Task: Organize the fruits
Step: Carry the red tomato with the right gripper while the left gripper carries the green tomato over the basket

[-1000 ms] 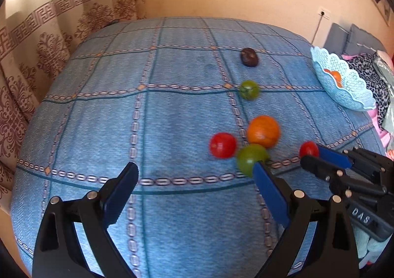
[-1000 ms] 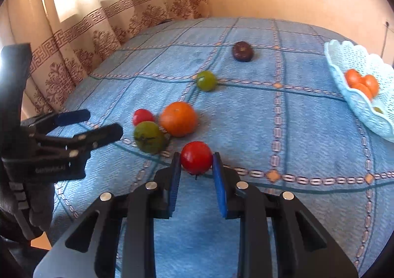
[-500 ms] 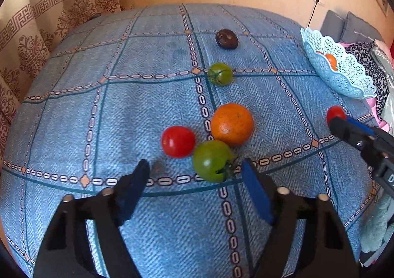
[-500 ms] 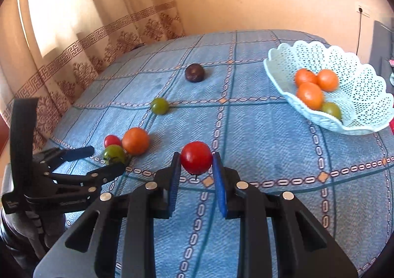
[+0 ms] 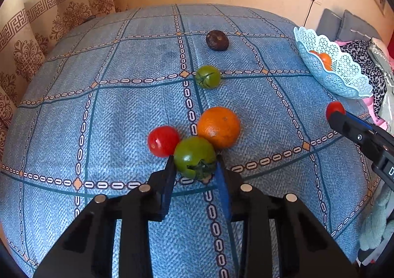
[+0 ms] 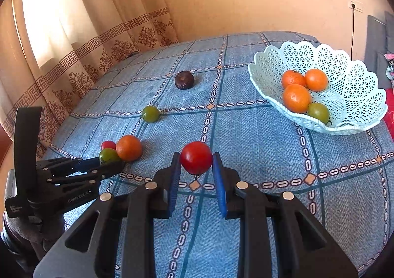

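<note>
My left gripper (image 5: 195,167) is shut on a green tomato (image 5: 195,157) that rests on the blue checked cloth (image 5: 123,110). A red tomato (image 5: 163,140) and an orange (image 5: 218,127) touch it. My right gripper (image 6: 196,164) is shut on a red tomato (image 6: 196,157), held above the cloth; it also shows at the right of the left wrist view (image 5: 334,109). A light blue lattice basket (image 6: 354,96) at the right holds three oranges (image 6: 296,98) and a green tomato (image 6: 318,112).
A smaller green tomato (image 5: 208,77) and a dark brown fruit (image 5: 217,40) lie farther back on the cloth. Patterned curtains (image 6: 73,39) hang at the left. Clothes and cushions (image 5: 364,51) lie beyond the basket. The left gripper shows in the right wrist view (image 6: 108,166).
My left gripper moved forward and closed on the green tomato. My right gripper lifted the red tomato and swung toward the basket.
</note>
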Action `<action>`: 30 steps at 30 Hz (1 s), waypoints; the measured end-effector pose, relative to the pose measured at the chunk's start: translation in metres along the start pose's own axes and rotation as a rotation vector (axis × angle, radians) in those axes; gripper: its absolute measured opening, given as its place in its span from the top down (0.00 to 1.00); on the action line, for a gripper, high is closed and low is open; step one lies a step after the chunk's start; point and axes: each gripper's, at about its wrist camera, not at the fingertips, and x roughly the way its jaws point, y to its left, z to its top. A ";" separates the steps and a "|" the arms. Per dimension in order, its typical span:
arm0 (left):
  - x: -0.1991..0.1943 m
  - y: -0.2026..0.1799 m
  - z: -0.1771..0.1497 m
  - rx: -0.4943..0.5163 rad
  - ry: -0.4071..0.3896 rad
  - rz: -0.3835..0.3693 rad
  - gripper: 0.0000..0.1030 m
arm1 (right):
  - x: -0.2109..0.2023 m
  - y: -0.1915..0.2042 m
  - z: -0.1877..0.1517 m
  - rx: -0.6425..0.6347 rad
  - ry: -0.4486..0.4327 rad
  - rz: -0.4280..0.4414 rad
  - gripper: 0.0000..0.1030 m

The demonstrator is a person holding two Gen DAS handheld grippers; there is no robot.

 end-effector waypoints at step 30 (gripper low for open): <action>-0.042 -0.125 0.072 0.242 -0.197 -0.111 0.69 | -0.055 -0.120 0.035 0.201 -0.172 -0.222 0.74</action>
